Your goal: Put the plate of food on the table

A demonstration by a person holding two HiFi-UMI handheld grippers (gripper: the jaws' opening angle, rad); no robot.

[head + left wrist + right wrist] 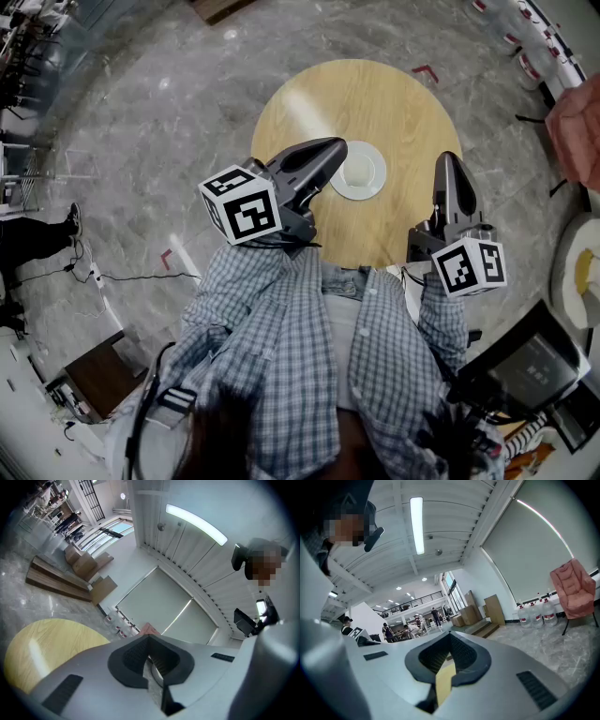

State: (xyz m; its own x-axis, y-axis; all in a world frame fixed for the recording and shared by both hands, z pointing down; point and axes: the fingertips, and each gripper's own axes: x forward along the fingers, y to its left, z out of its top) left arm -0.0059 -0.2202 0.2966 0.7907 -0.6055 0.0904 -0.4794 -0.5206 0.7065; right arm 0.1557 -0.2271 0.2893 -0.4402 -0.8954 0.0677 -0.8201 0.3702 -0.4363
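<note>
Whereas head view shows white plate (357,172) on round wooden table (394,103), upper centre, gripper views alone confirm left gripper (149,638), right gripper (450,634), jaws together, nothing held.

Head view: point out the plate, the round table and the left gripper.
plate (378,179), head view, on its bare white rim.
round table (375,103), head view, on the bare wooden top.
left gripper (337,147), head view, at its jaw tips.

White plate (376,180), pale wood table (394,103), checked shirt (281,375) (blue-grey), marbled floor (169,122)
</note>
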